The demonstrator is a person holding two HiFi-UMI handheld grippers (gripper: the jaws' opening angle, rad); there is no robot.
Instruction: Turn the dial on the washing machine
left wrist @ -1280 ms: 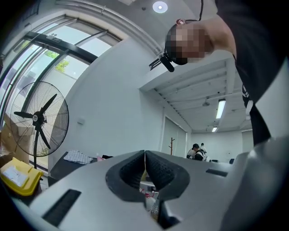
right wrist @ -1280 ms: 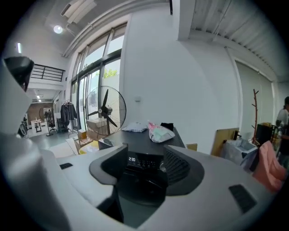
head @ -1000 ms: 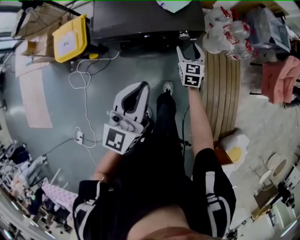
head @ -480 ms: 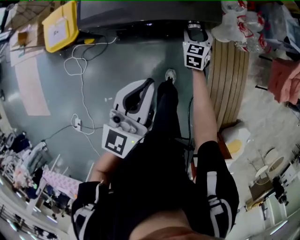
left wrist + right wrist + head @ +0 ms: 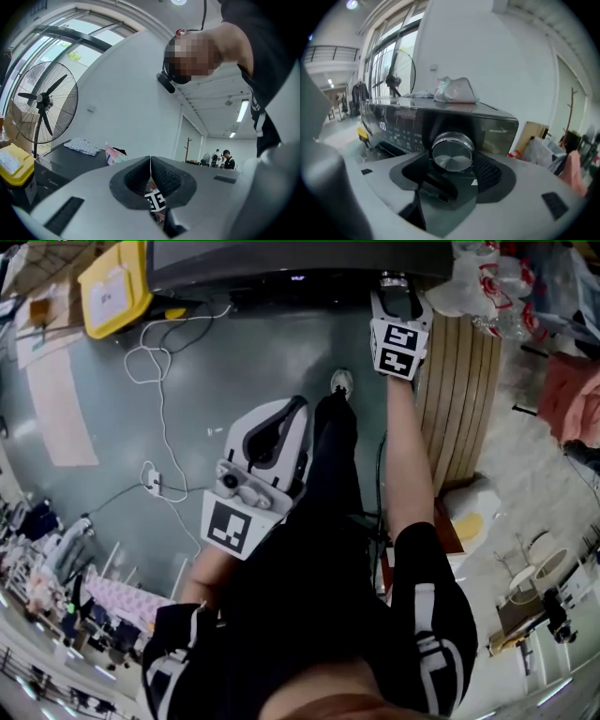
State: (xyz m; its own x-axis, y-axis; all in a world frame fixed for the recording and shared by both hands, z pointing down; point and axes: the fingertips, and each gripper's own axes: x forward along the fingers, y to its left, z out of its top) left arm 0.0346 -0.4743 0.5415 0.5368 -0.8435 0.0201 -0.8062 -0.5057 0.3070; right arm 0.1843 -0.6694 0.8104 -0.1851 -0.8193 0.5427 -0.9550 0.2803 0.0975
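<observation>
The dark washing machine (image 5: 281, 263) stands along the top of the head view, and its front panel (image 5: 403, 124) fills the right gripper view. Its round silver dial (image 5: 452, 151) sits between the tips of my right gripper (image 5: 451, 165). That gripper is open, with one pad on each side of the dial. I cannot tell whether the pads touch it. In the head view my right gripper (image 5: 396, 289) reaches up to the machine's front. My left gripper (image 5: 284, 411) hangs by my leg, shut and empty (image 5: 150, 161).
A yellow box (image 5: 112, 287) and a white cable (image 5: 155, 362) lie on the floor to the left. A slatted wooden board (image 5: 459, 399) and bags of bottles (image 5: 478, 287) are on the right. A bag (image 5: 454, 90) rests on the machine's top. A standing fan (image 5: 44, 105) is near the window.
My right gripper has moved forward to the machine's front and now has the dial between its jaws. The left gripper has hardly moved.
</observation>
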